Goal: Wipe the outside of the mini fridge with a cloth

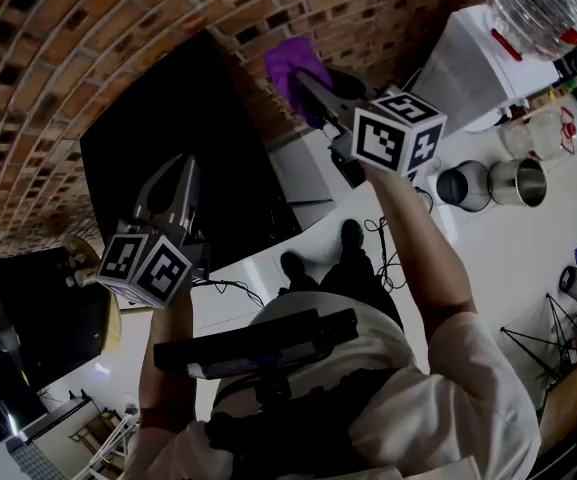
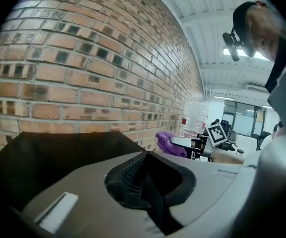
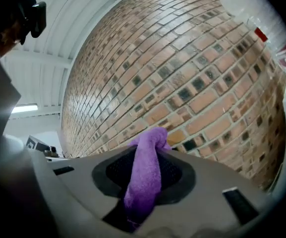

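The black mini fridge [image 1: 193, 138] stands against the brick wall, and I look down on its top from the head view. My left gripper [image 1: 185, 164] hangs over the fridge's near edge with its jaws shut and nothing between them. In the left gripper view the fridge's dark top [image 2: 48, 152] lies just ahead of that gripper [image 2: 145, 156]. My right gripper [image 1: 306, 86] is right of the fridge, near the wall, shut on a purple cloth [image 1: 290, 66]. The cloth [image 3: 145, 175] bunches out past the tips of the right gripper [image 3: 148, 151]. The left gripper view also shows the cloth [image 2: 170, 143].
The brick wall [image 1: 88, 38] runs behind the fridge. A white stand with a clear water bottle [image 1: 548, 3] is at the upper right, with two metal cups [image 1: 518, 181] on the floor by it. A second dark box [image 1: 38, 308] sits at the left. Cables [image 1: 383, 248] trail near the person's feet.
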Action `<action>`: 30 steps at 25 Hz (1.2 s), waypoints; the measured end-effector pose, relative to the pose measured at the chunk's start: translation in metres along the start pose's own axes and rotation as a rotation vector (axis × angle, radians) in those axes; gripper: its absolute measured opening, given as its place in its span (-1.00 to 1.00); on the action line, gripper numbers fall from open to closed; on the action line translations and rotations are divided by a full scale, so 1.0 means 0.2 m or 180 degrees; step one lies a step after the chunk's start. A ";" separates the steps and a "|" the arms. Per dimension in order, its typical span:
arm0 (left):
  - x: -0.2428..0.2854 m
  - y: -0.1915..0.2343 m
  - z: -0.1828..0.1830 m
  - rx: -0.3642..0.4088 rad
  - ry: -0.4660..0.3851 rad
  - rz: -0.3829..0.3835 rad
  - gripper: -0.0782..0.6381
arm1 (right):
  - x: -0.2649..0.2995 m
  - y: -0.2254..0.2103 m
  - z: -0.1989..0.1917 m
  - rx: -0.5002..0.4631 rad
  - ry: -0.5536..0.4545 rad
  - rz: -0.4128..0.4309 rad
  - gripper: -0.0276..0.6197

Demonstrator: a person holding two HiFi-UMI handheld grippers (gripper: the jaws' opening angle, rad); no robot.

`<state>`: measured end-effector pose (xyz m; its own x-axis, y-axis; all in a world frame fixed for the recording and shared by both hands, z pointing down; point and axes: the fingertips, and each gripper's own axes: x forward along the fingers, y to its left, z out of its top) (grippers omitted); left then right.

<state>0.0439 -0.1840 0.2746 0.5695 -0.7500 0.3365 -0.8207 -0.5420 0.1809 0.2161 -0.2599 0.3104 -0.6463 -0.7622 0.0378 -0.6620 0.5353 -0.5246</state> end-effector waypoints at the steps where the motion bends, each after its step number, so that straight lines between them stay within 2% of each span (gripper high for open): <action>1: 0.01 0.02 0.01 -0.0006 -0.0010 0.0053 -0.76 | 0.04 -0.02 0.00 0.0066 -0.0019 0.0029 -0.64; 7: 0.02 0.06 0.01 0.0056 -0.0026 0.0094 -0.75 | 0.17 -0.07 -0.06 0.0219 0.0038 0.0037 -0.64; 14: -0.03 0.03 0.08 0.0049 -0.0201 -0.0164 -0.75 | 0.20 0.01 -0.08 0.0148 0.0001 -0.0123 -0.64; 17: -0.02 0.00 0.08 0.0043 -0.0219 -0.0180 -0.75 | 0.21 0.01 -0.06 0.0137 -0.0043 -0.0149 -0.64; 21: 0.03 -0.03 0.10 0.0067 -0.0212 -0.0058 -0.75 | 0.29 -0.06 -0.05 0.0271 -0.0043 -0.0034 -0.64; 30: 0.26 -0.01 0.10 0.0065 -0.0052 0.0377 -0.75 | 0.60 -0.16 0.00 0.0601 -0.0100 0.0414 -0.64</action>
<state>0.0756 -0.2291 0.2732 0.4693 -0.8153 0.3392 -0.8813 -0.4566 0.1219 0.1603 -0.3682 0.3321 -0.7074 -0.7037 -0.0655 -0.4891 0.5544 -0.6734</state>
